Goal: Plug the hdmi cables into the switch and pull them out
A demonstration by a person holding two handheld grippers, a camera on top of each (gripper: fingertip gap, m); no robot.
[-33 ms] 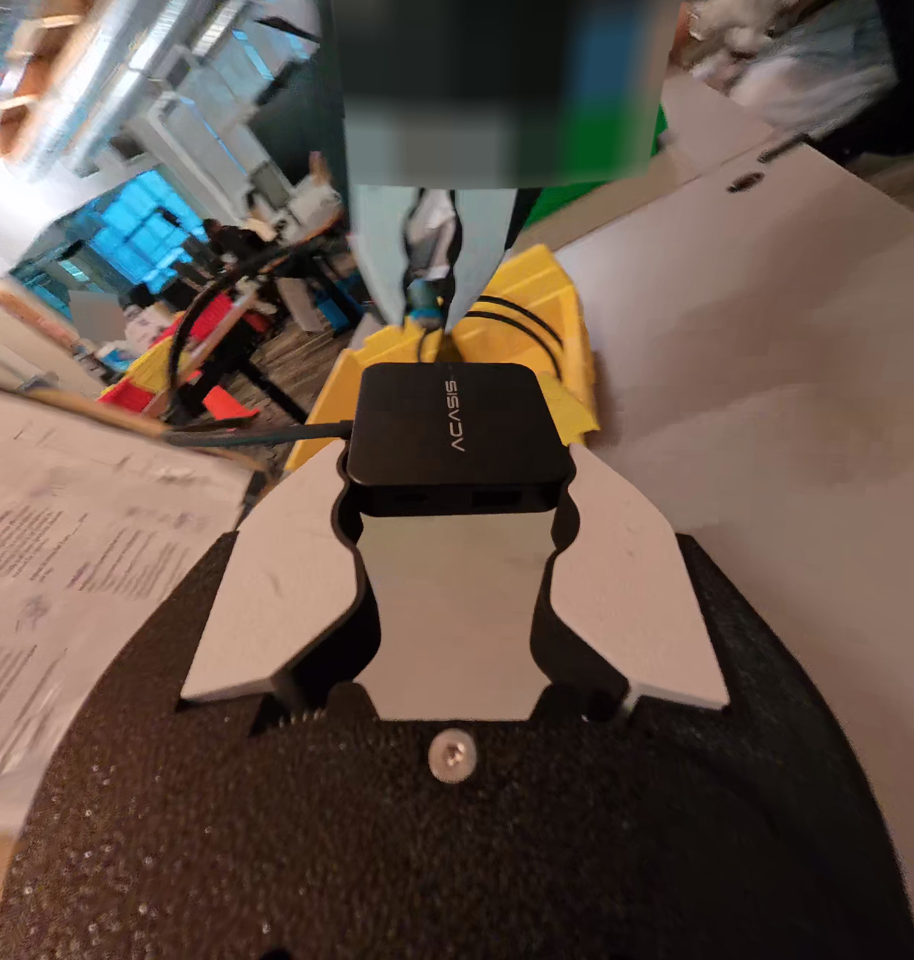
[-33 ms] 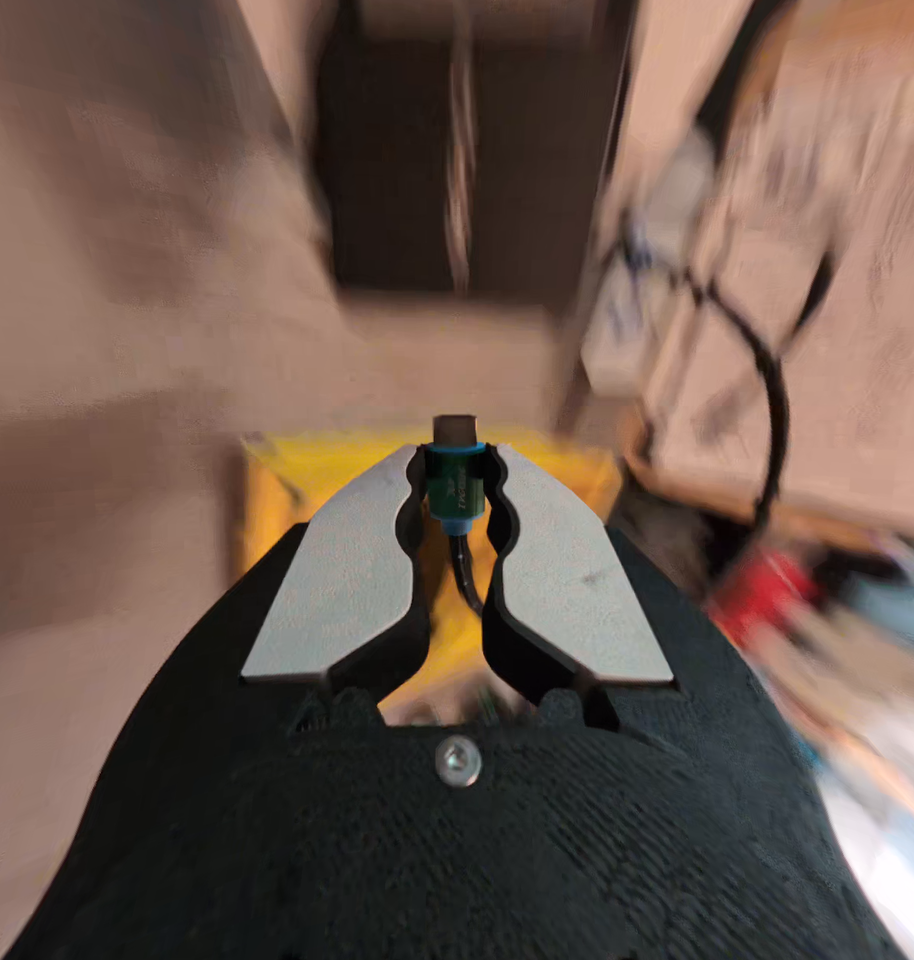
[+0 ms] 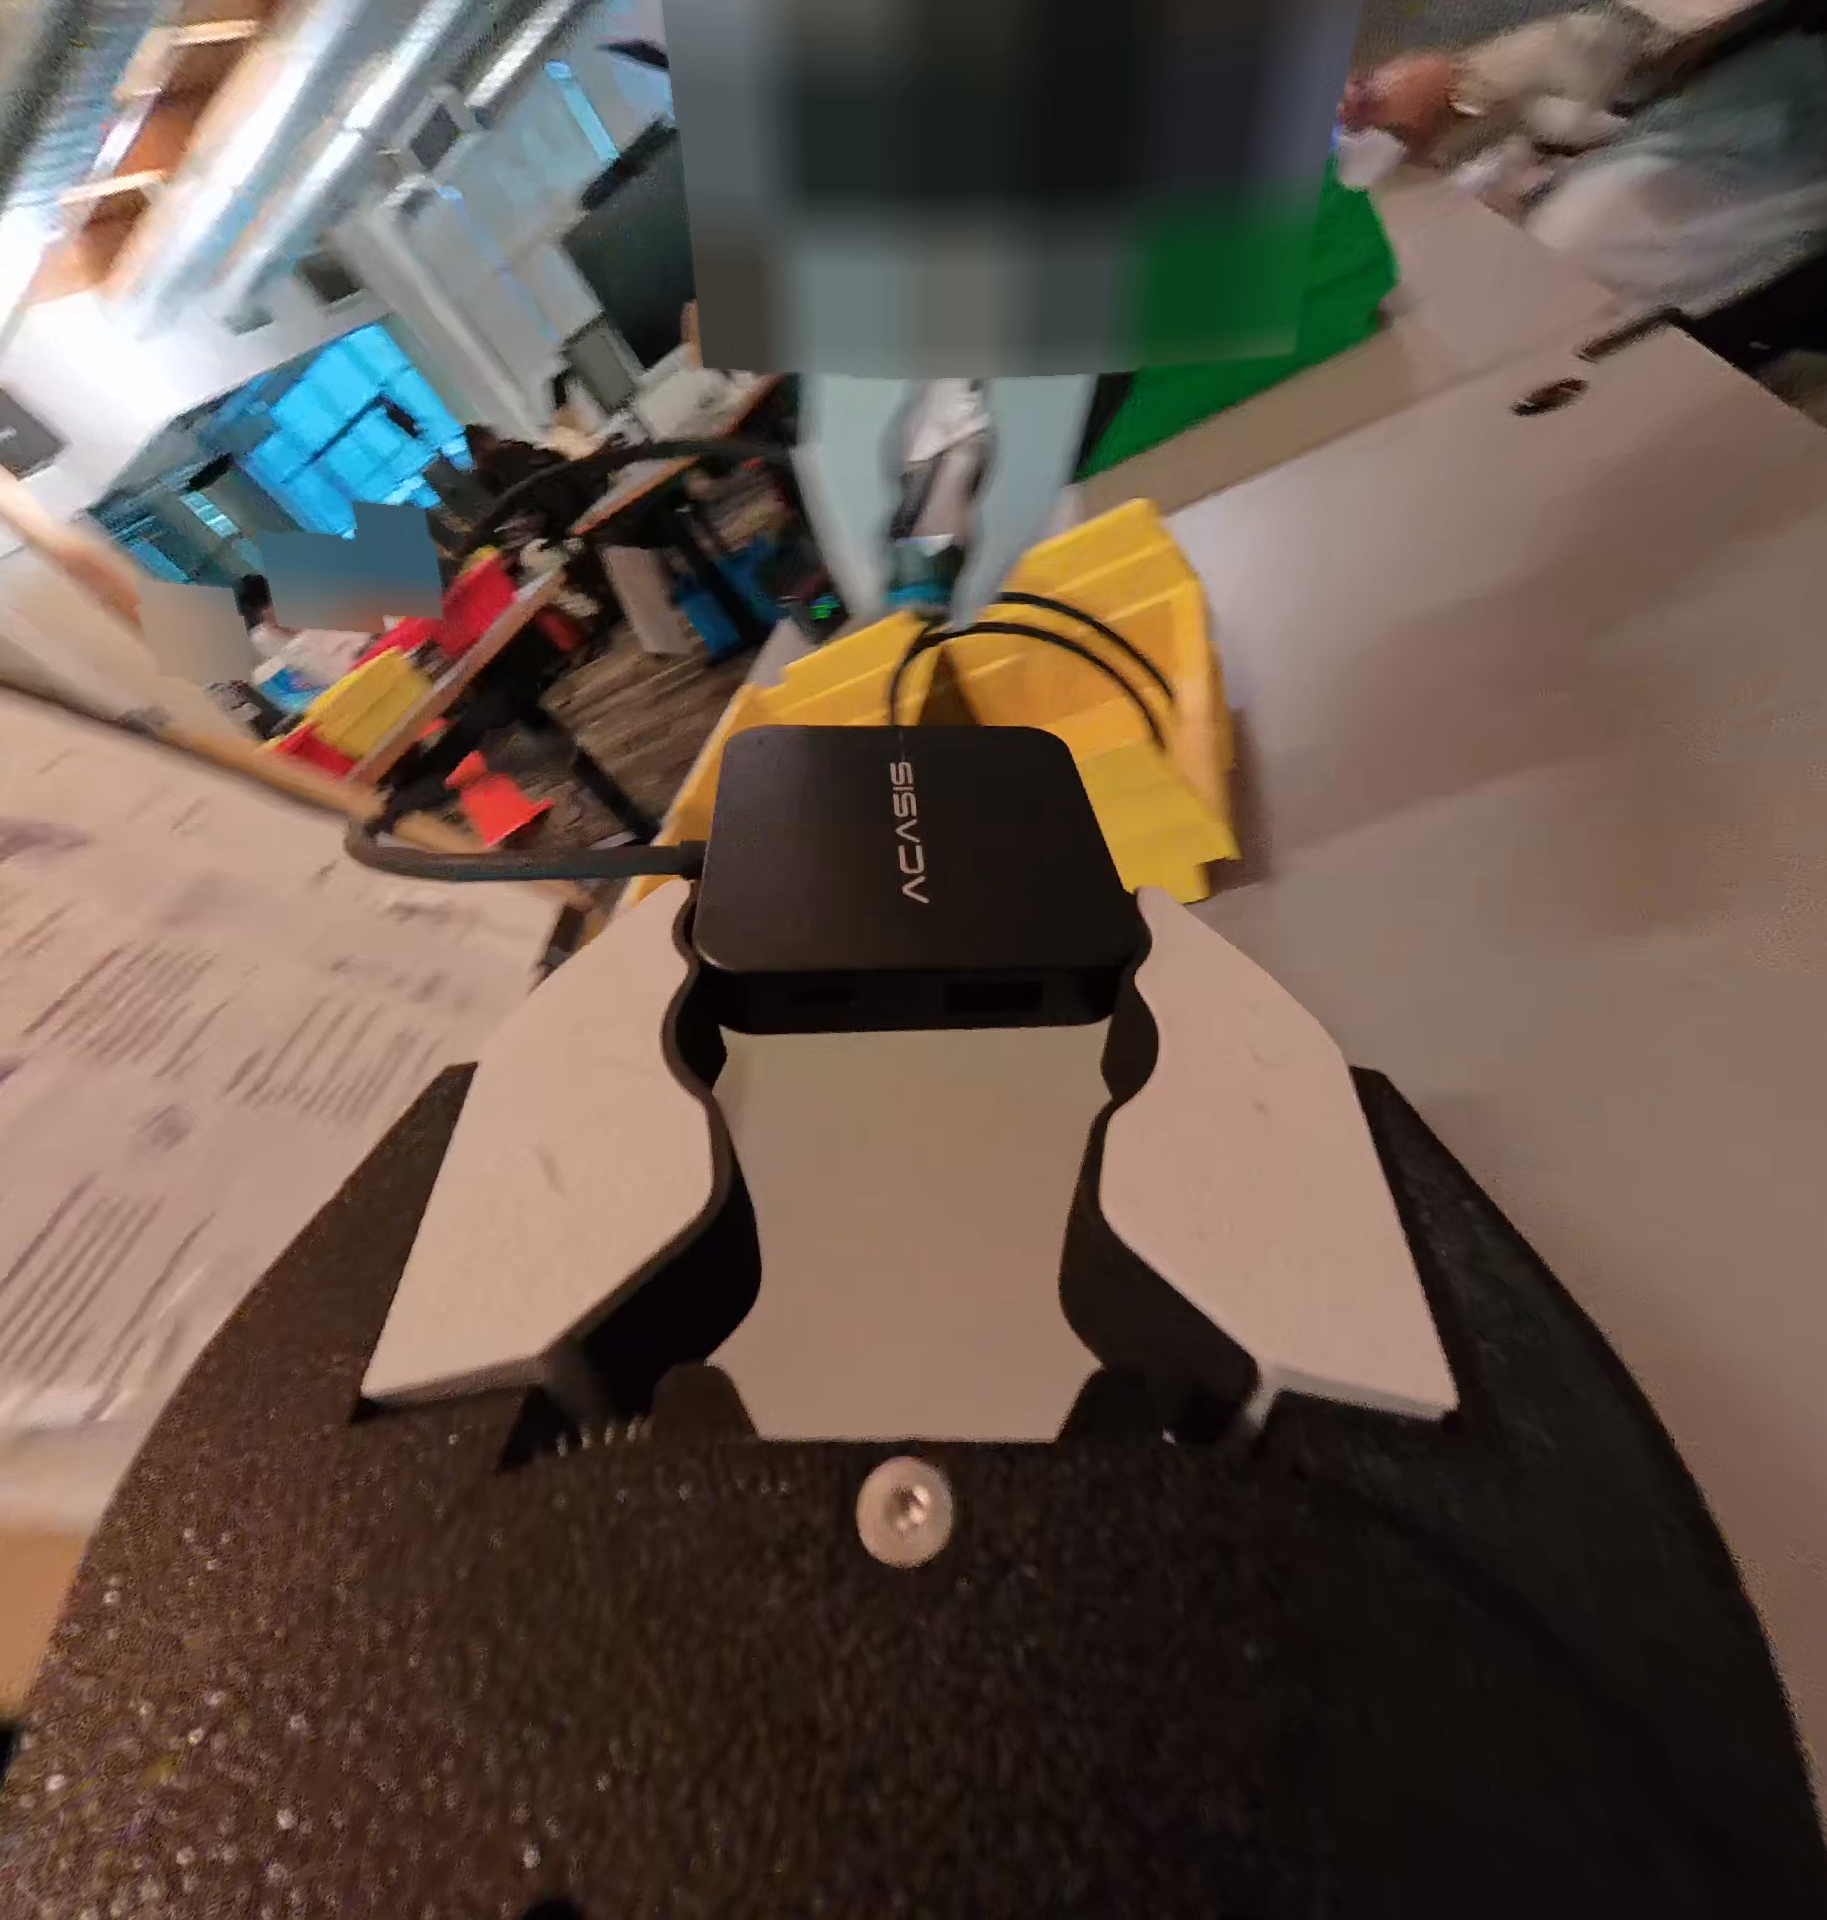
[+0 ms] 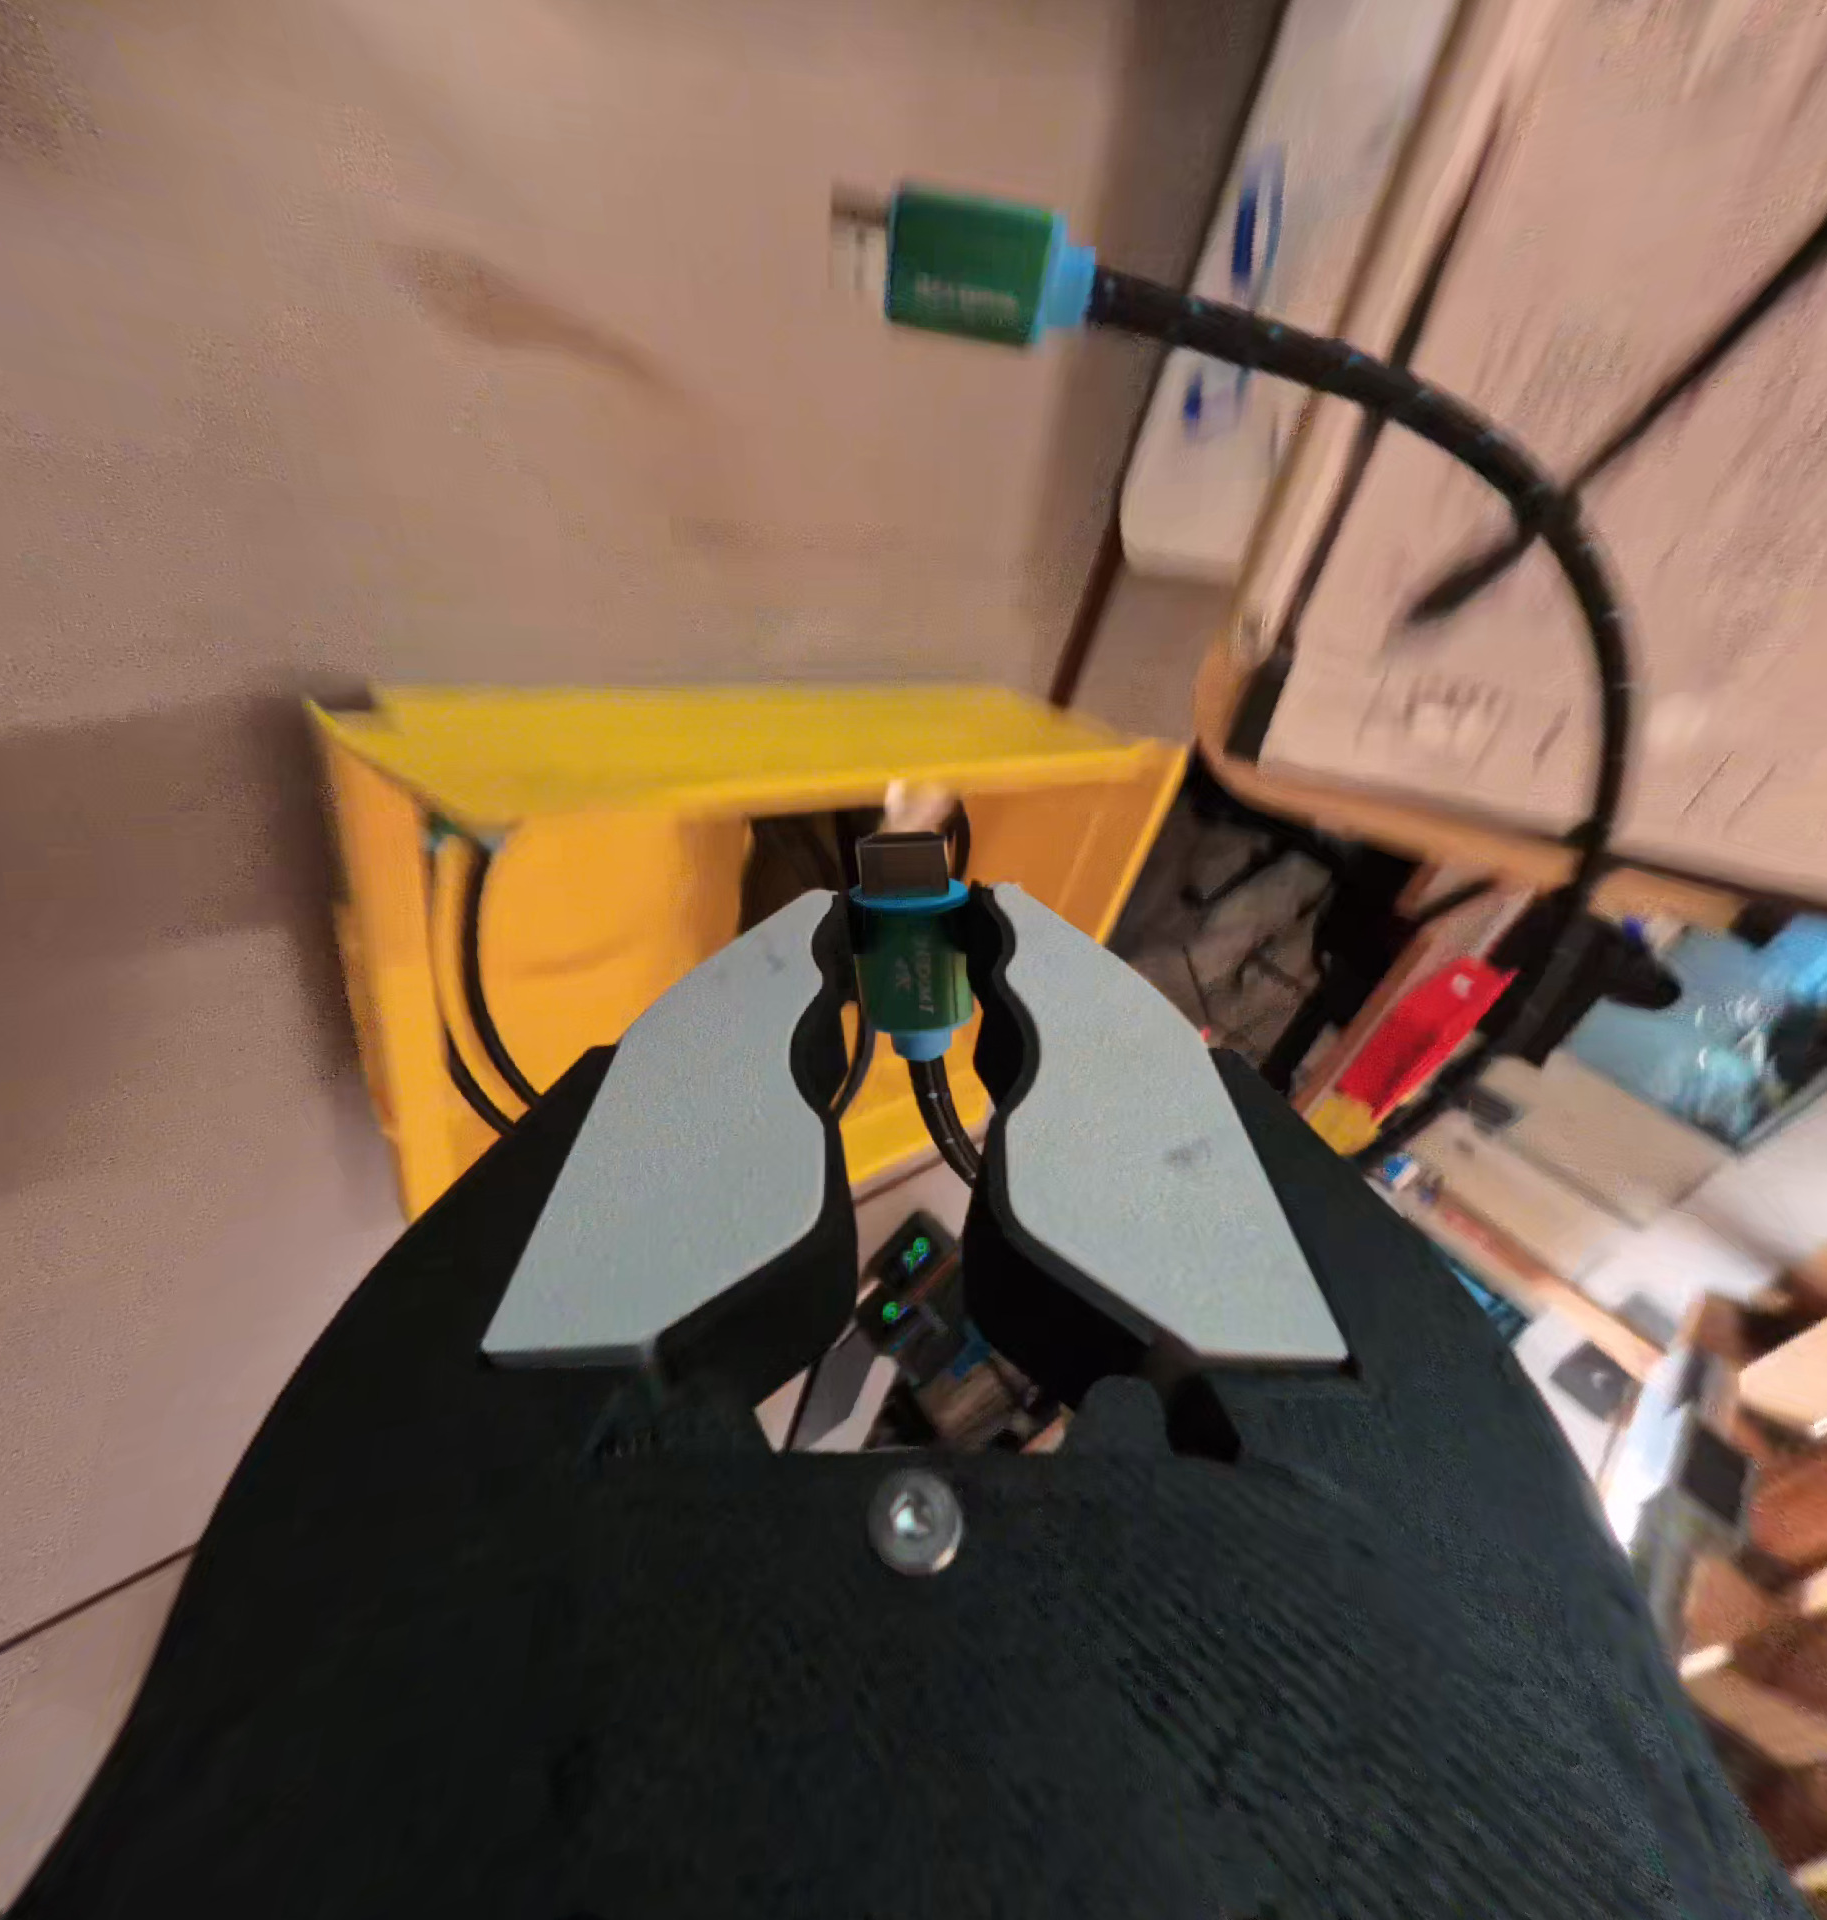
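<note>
Here the right gripper [image 4: 909,935] is clamped on a green plug [image 4: 907,961], metal tip forward over the yellow bin [image 4: 597,894]. The left gripper [image 3: 914,935] pinches the black switch [image 3: 904,847] by its sides — near ports empty. Insertion seems about to begin; next, line the tip up square with a port.

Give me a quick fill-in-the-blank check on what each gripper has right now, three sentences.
1. The left gripper is shut on the black ____.
2. The right gripper is shut on a green HDMI plug whose metal tip points toward the ____ bin.
3. A second green plug hangs free on a braided ____ cable.

Missing words: switch; yellow; black
</note>
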